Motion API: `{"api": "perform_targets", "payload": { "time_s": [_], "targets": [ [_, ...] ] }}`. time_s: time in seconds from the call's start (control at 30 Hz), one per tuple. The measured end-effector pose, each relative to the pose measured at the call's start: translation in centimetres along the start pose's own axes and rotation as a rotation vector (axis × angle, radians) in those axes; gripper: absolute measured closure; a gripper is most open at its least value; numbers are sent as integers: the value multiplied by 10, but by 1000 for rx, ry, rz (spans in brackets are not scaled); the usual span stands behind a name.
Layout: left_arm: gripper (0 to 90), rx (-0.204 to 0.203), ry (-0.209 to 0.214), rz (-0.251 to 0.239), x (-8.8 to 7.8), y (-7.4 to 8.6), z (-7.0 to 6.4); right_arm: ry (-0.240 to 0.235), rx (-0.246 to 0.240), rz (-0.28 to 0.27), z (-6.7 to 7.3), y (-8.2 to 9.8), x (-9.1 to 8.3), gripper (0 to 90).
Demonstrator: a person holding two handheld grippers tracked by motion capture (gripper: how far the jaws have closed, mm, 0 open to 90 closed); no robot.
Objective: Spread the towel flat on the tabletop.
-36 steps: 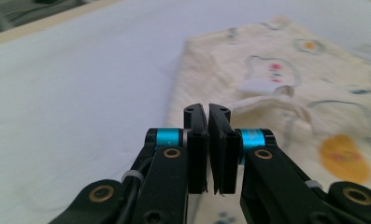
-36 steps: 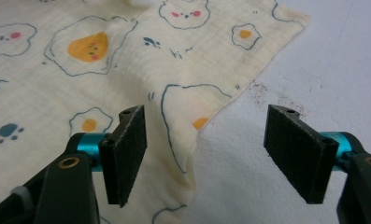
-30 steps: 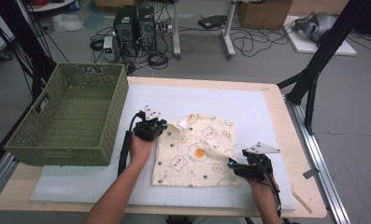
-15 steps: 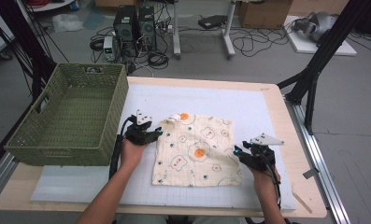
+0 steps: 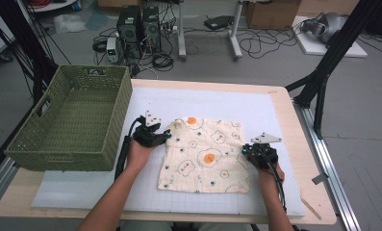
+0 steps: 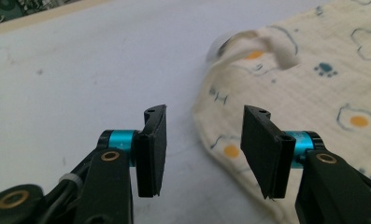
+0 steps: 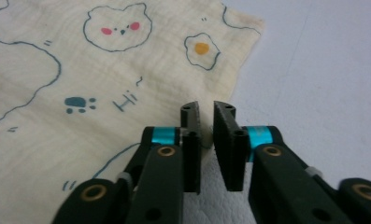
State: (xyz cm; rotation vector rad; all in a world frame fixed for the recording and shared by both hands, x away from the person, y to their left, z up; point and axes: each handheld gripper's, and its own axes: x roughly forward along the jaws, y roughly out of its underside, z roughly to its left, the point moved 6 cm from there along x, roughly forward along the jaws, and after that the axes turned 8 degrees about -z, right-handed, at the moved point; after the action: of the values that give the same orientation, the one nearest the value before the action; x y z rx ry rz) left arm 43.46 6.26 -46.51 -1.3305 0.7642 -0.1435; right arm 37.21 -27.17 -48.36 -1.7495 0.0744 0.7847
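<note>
Left of cloth [image 5: 205,155]: green basket [image 5: 73,120], apart.

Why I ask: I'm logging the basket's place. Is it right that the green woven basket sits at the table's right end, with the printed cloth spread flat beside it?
Not quite: the green woven basket sits at the table's left end, as the high view shows. The printed cloth does lie spread flat beside it.

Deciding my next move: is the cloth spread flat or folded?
Mostly spread: the cloth lies open on the mat, one far corner curled up.
</note>
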Motion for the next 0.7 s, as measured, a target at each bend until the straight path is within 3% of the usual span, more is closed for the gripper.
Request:
{"api": "perform_targets", "payload": {
  "time_s": [0.13,0.17,0.3,0.33,0.4,0.43,0.47,0.5,0.63,0.7],
  "targets": [
    [468,27,-9,8,16,-8,-1,-19,0,-27,4,-3,0,655],
    [461,29,-23,44,22,-6,1,-23,-1,-27,4,-3,0,635],
    [468,52,-46,103,34,5,1,-39,2,-34,6,-4,-1,565],
    [473,49,-39,99,35,7,0,-40,10,-33,6,-3,-2,556],
    [587,55,-12,100,35,6,-4,-39,20,-32,5,-2,-2,542],
    [687,75,8,99,35,6,-8,-38,27,-29,4,-1,-2,538],
    [824,115,2,106,35,6,-10,-40,32,-28,4,-1,-2,536],
    [845,140,-30,114,35,5,-10,-40,34,-28,3,0,-2,535],
    [855,81,-152,139,30,7,12,-57,63,-42,3,-1,-6,539],
    [854,64,-157,131,26,8,22,-60,72,-51,3,-2,-7,542]
  ]
}}
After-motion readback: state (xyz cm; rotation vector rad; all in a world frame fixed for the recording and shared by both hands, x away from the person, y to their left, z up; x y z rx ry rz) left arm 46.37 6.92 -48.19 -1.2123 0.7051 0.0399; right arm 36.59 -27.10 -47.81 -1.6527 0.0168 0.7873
